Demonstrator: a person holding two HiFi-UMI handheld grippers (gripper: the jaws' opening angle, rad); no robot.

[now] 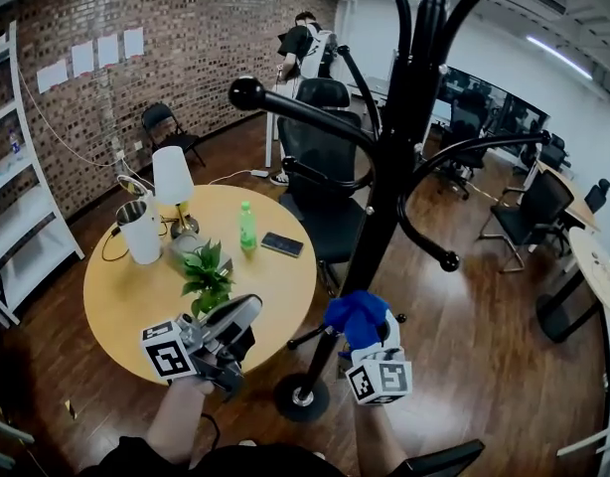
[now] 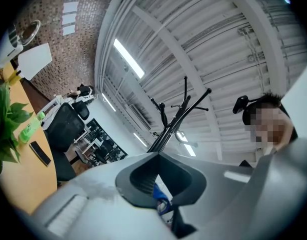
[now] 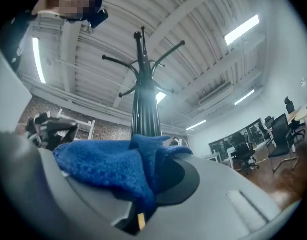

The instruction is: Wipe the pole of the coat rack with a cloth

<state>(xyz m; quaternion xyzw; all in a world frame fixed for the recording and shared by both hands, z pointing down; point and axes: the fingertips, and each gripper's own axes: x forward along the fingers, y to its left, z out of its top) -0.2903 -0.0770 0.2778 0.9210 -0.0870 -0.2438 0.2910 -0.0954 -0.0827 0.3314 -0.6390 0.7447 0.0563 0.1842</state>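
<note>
Right gripper (image 1: pixel 370 344) low, jaws clamped on a bunched blue cloth (image 1: pixel 357 316). In the right gripper view the cloth (image 3: pixel 108 164) spills over the left jaw and fills the pocket between both. The pole (image 3: pixel 145 109) rises directly behind it.

Left gripper (image 1: pixel 228 324) held apart over the edge of the round table (image 1: pixel 116 306), jaws together with nothing in them. It plays no part for now.

Coat rack stands on the floor between the table and the right gripper, round base (image 1: pixel 302 396) just ahead of us. The pole (image 1: pixel 399 137) is upright, long axis vertical from base to the curved hooks at the top. Its slant in the head view is the camera's doing. The cloth sits at the lower stretch, just above the base. We cannot tell whether it touches the pole or sits just beside it.

Step in hand, as we judge it: getting the cloth onto the pole to stroke along it.
- Press the loose fold against the pole, not the jaw tips.
- Run along the axis, upward from here, since most of the length is above.
- Turn the gripper round the pole between passes to reach the far side.
- Watch the lower hooks (image 1: pixel 439 251) on the way up.
- Hold the clamp firm so that the cloth doesn't drag free.
</note>
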